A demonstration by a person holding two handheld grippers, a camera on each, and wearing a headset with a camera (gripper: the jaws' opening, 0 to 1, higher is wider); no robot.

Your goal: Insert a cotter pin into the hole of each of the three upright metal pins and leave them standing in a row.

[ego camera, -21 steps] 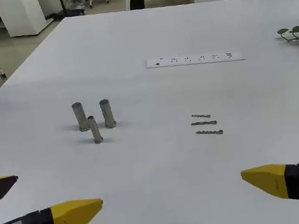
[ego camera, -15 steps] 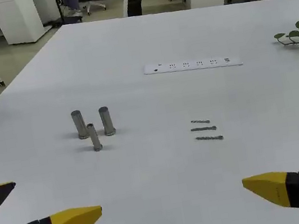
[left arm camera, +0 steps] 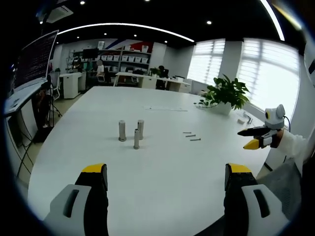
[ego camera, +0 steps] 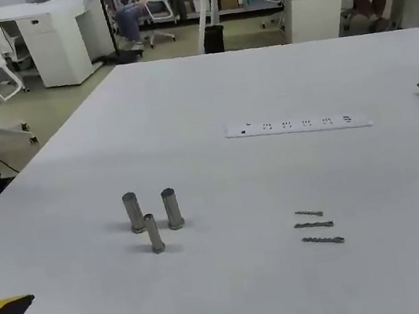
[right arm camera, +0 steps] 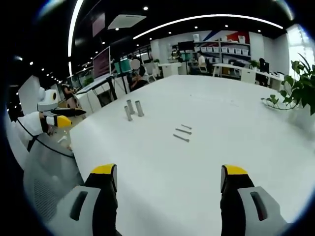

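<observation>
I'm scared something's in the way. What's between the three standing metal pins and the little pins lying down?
Nothing. The head view shows bare table between the standing metal pins and the cotter pins.

grey metal pins (ego camera: 154,233), white table (ego camera: 261,77), yellow-tipped left hand-held gripper (left arm camera: 166,172)

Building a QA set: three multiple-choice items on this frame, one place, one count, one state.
1. In the head view, where are the cotter pins?
A) lying on the table right of the metal pins
B) pushed through the metal pins
C) held in tongs
2. How many metal pins stand upright?
A) two
B) three
C) four
3. How are the left tongs?
A) open, empty
B) shut on a cotter pin
C) shut on a metal pin
Answers: 1 A, they lie loose on it; 2 B, three stand clustered; 3 A, jaws wide apart, nothing between.
</observation>
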